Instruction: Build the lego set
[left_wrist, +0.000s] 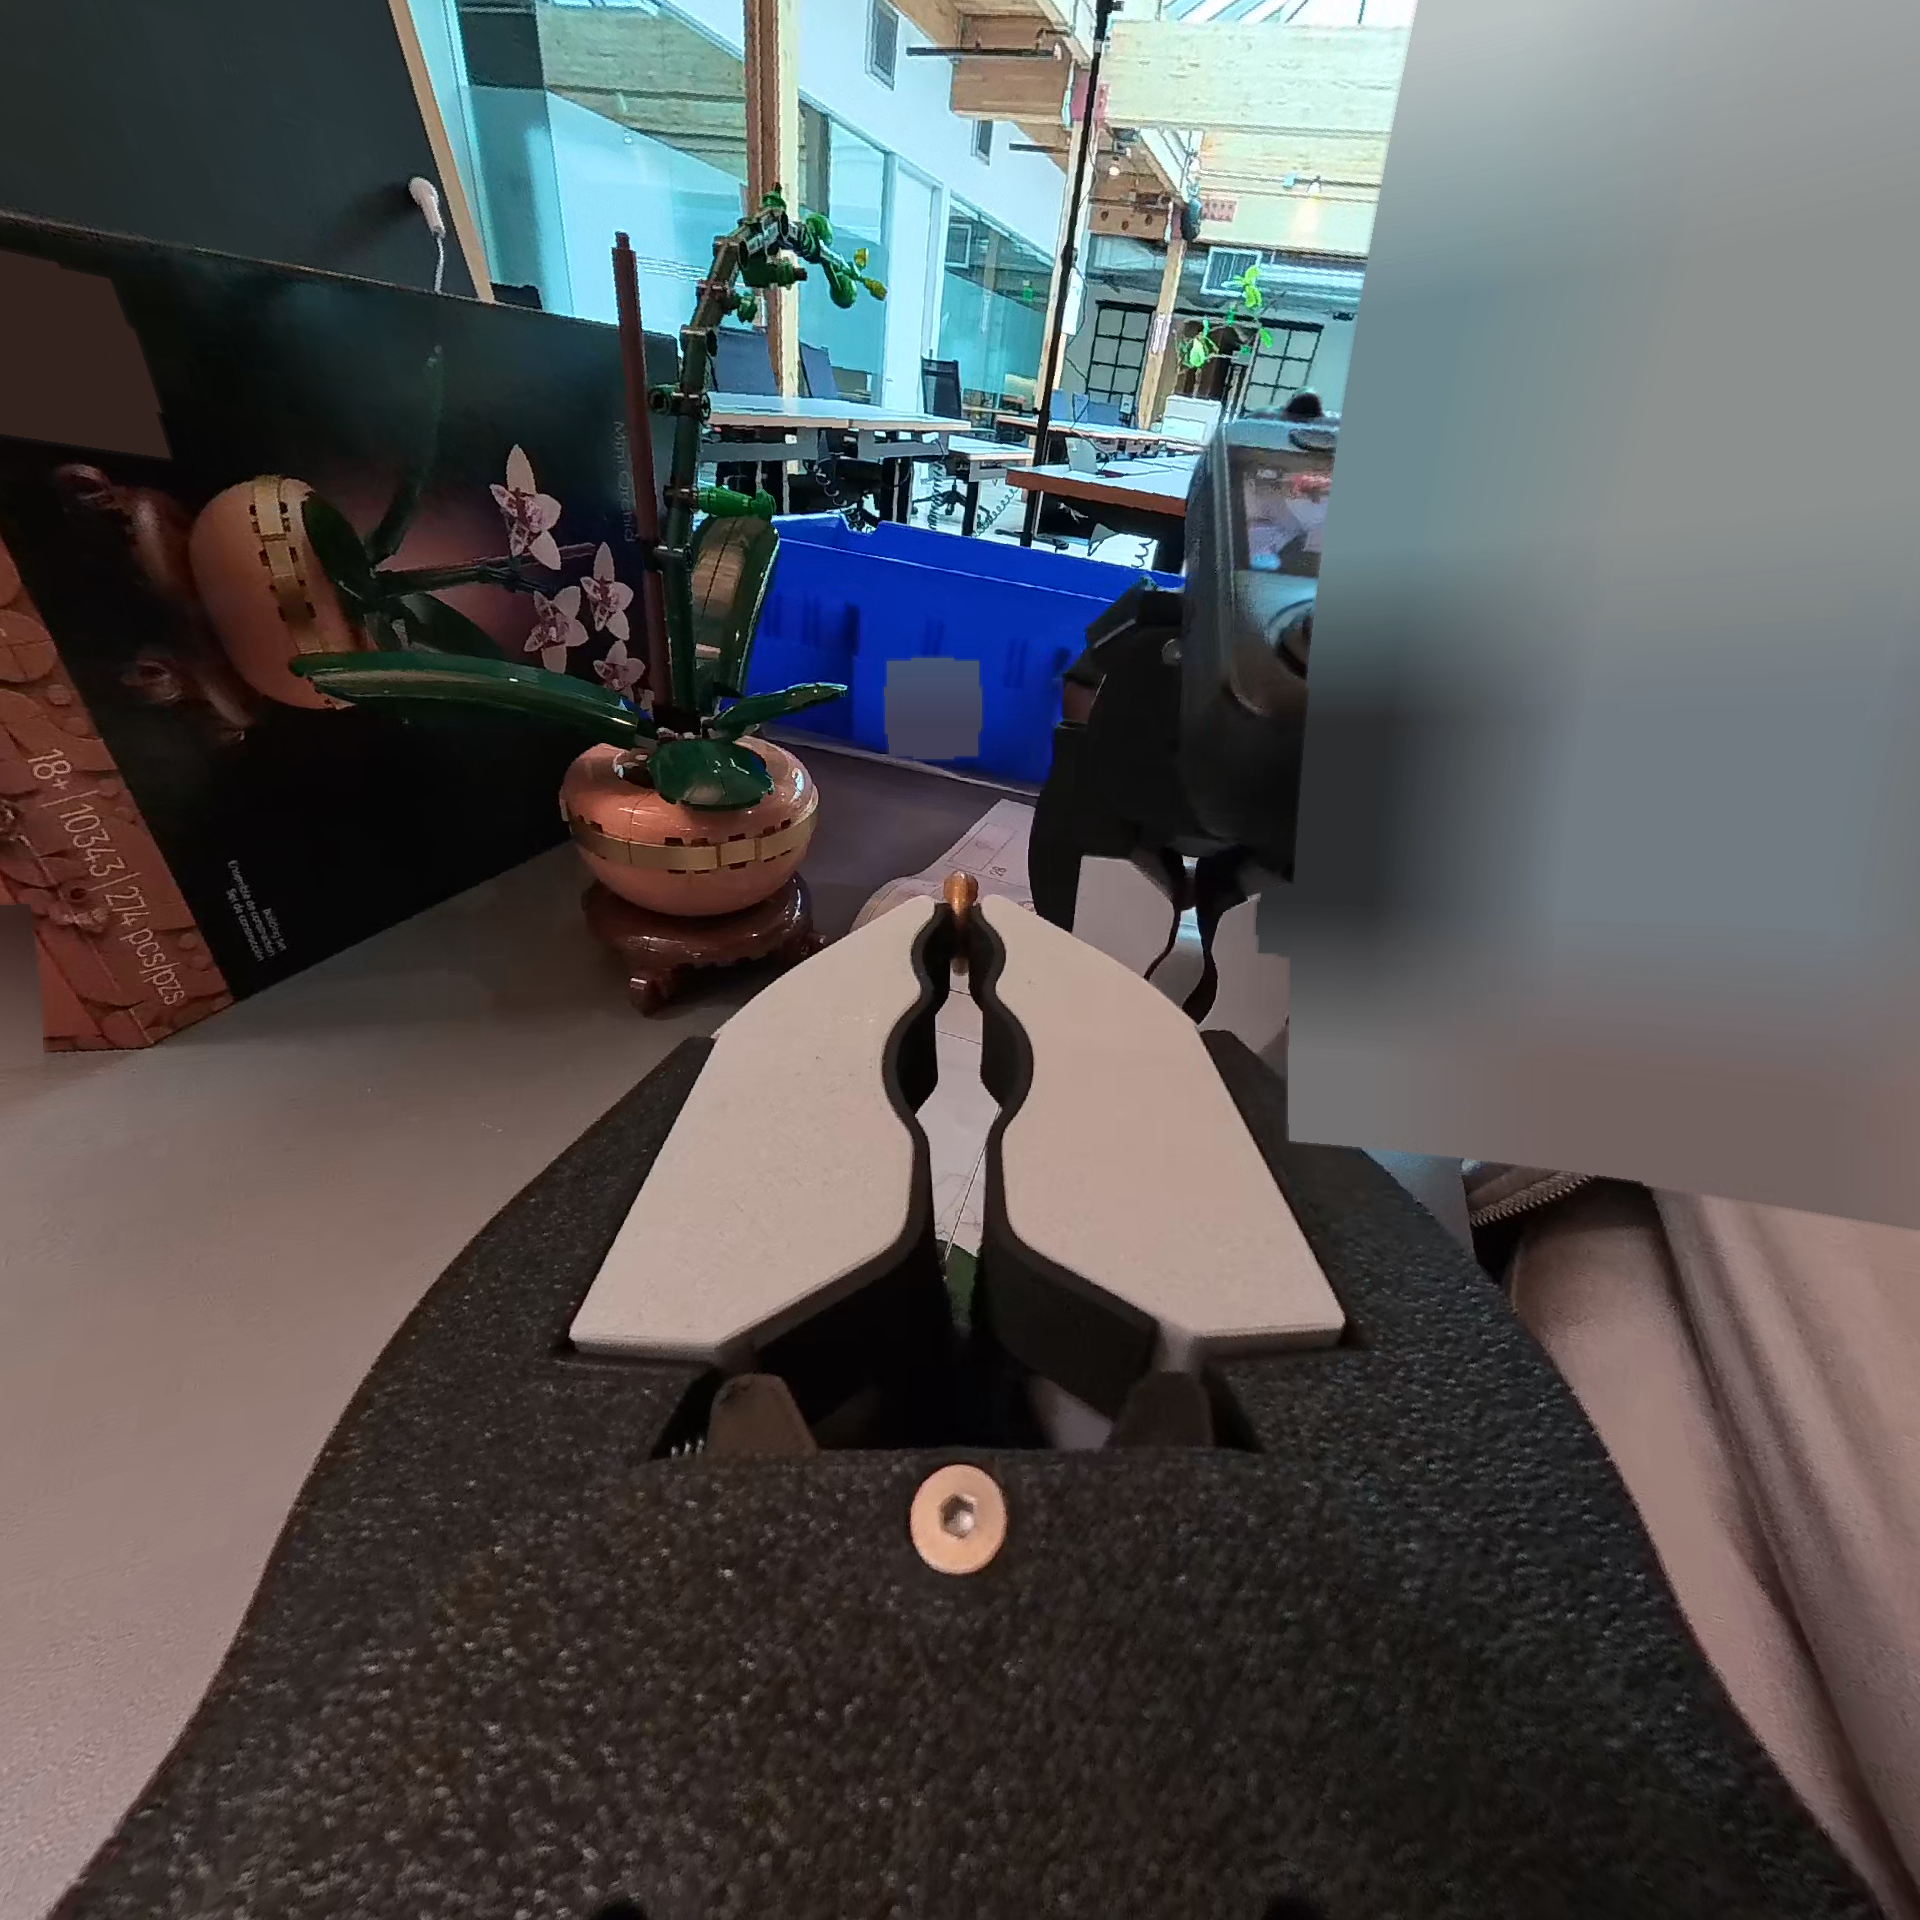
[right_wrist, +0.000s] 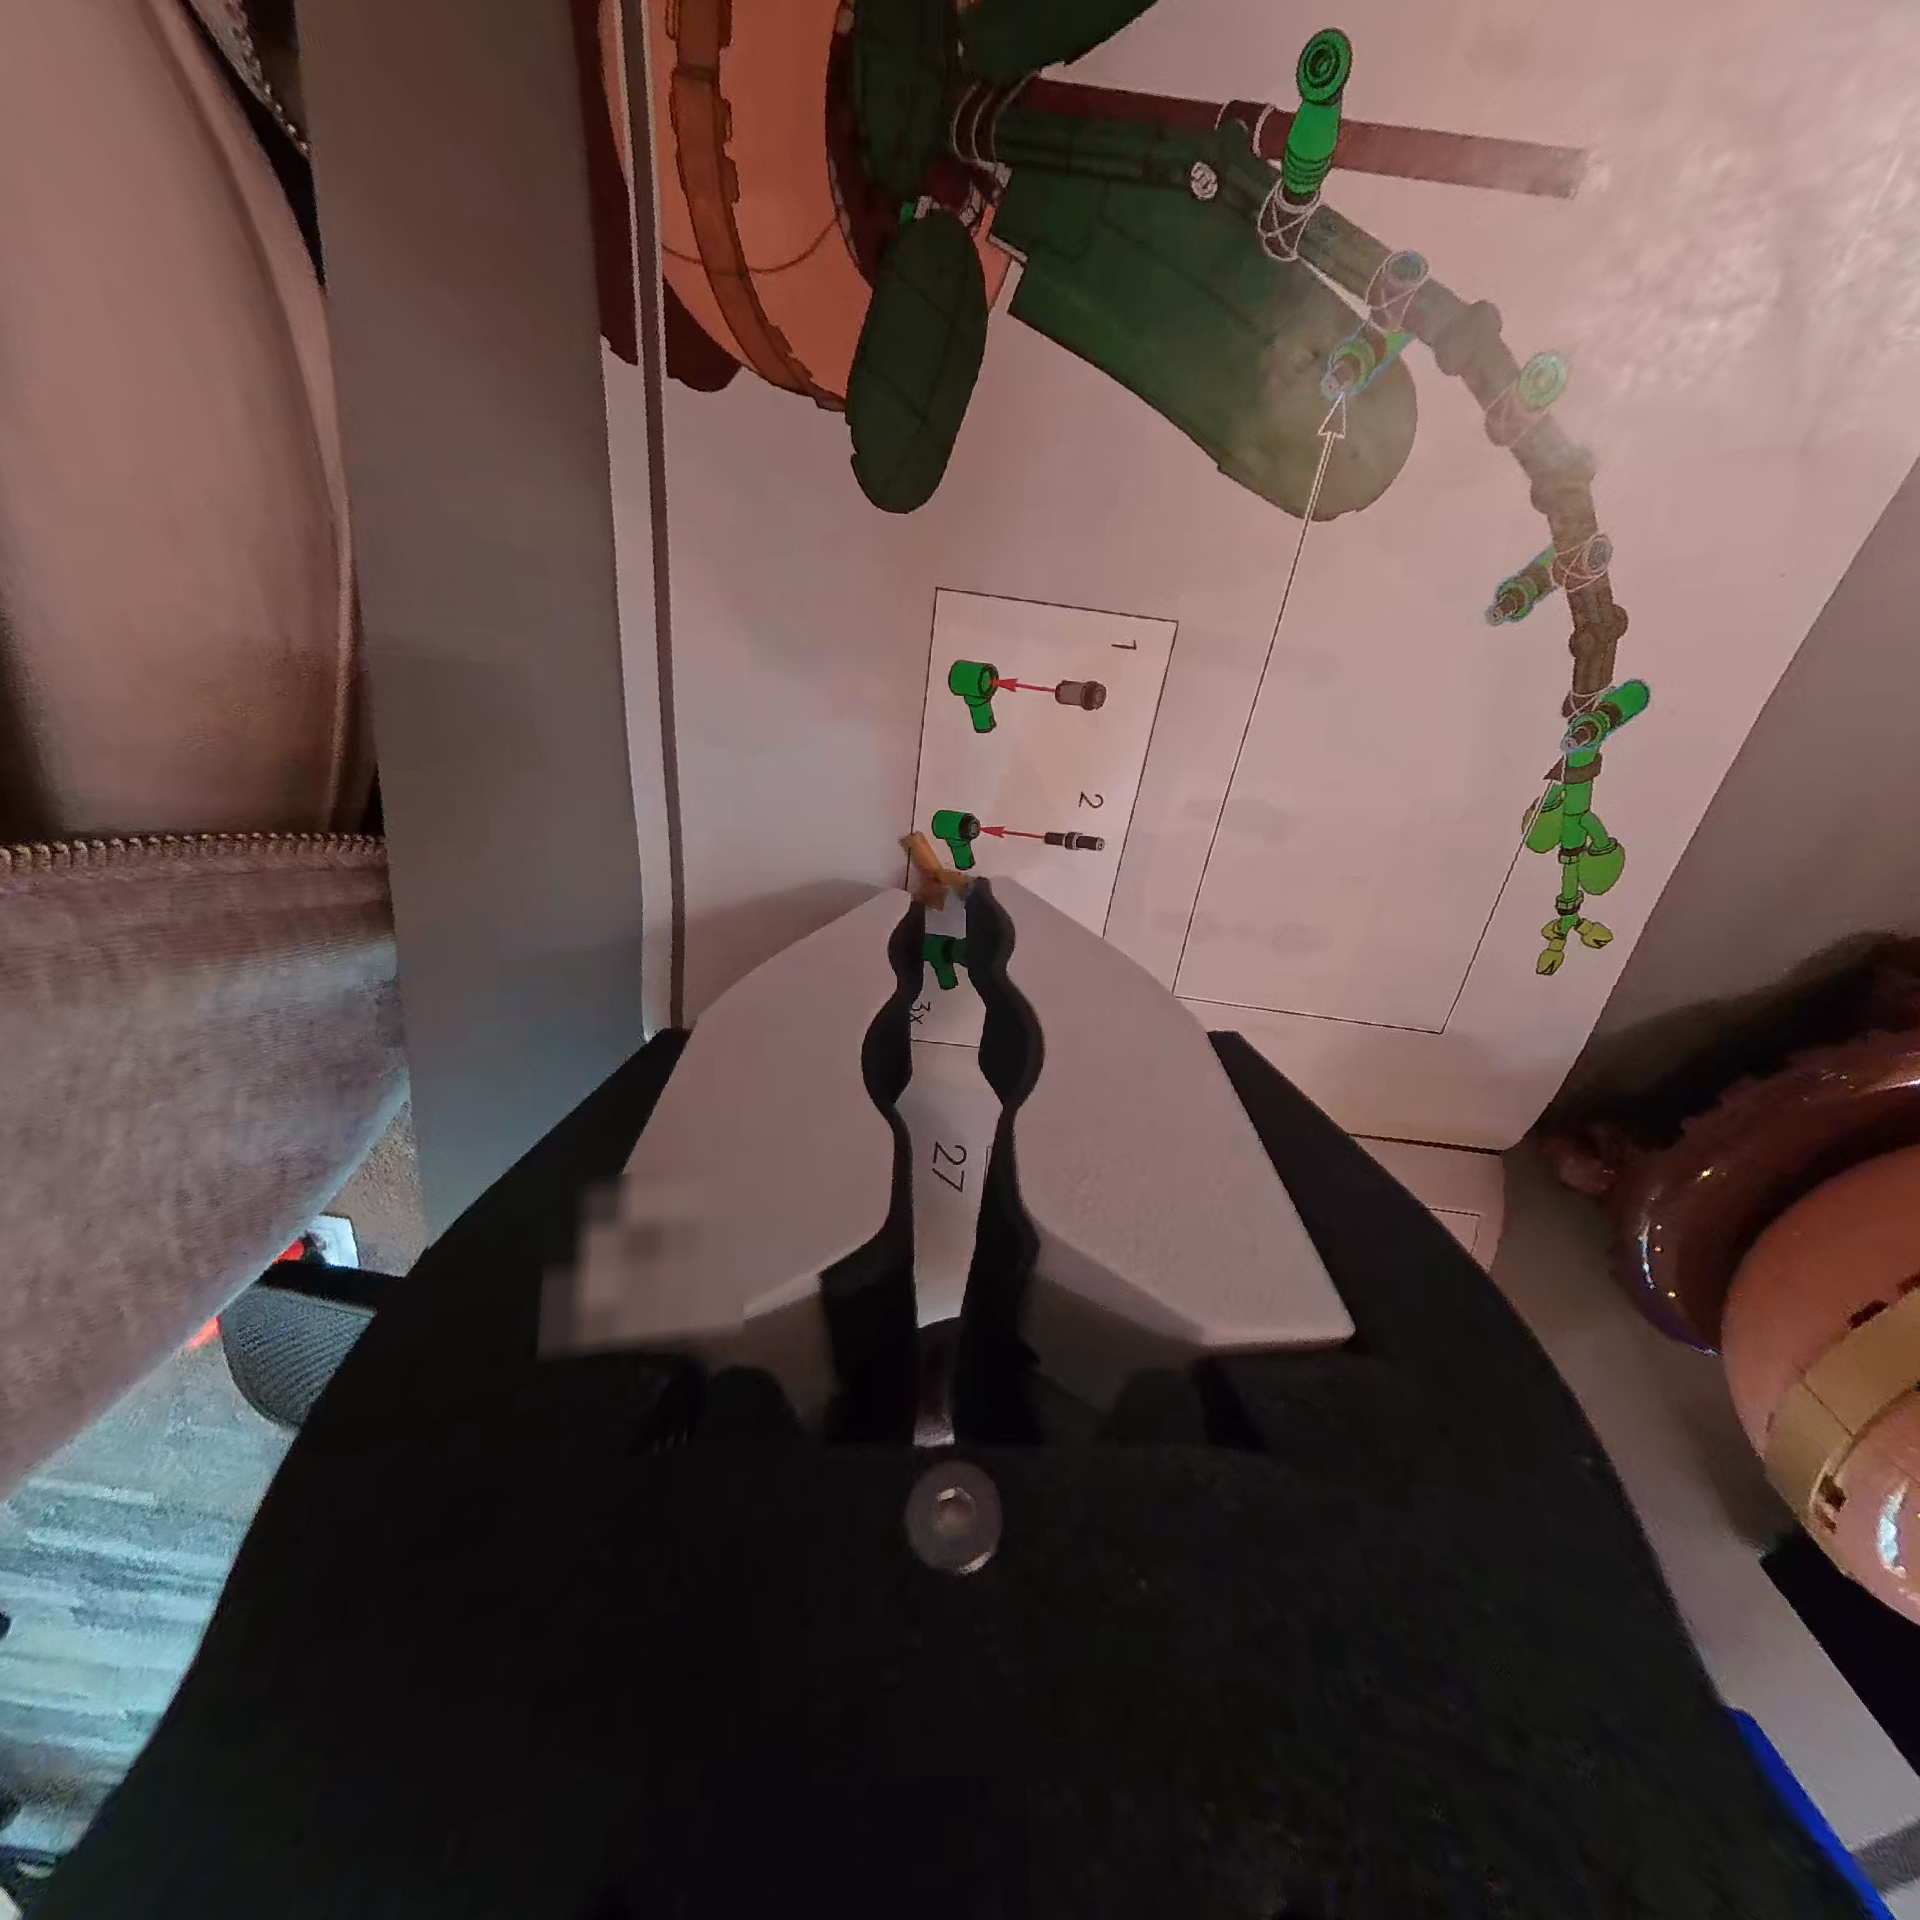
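Note:
The lego orchid (left_wrist: 681, 582) stands in its pink pot (left_wrist: 686, 821) on a brown base, with green leaves and a curved green stem bearing buds. My left gripper (left_wrist: 958, 925) is shut on a small tan piece (left_wrist: 959, 891) that pokes up from its tips, in front of and to the right of the pot. My right gripper (right_wrist: 948, 896) is shut on a small tan and white piece (right_wrist: 927, 858), held over the open instruction booklet (right_wrist: 1299, 852). The right gripper also shows in the left wrist view (left_wrist: 1164, 748), pointing down at the booklet. The pot's edge (right_wrist: 1829, 1382) shows at the right of the right wrist view.
The set's dark box (left_wrist: 260, 644) stands upright left of the orchid. A blue bin (left_wrist: 935, 644) sits behind the table. A person's light sleeve (left_wrist: 1714, 1455) is at the right, and fabric (right_wrist: 177, 987) is at the left of the right wrist view. Spacing between my two grippers at the tips: around 15 cm.

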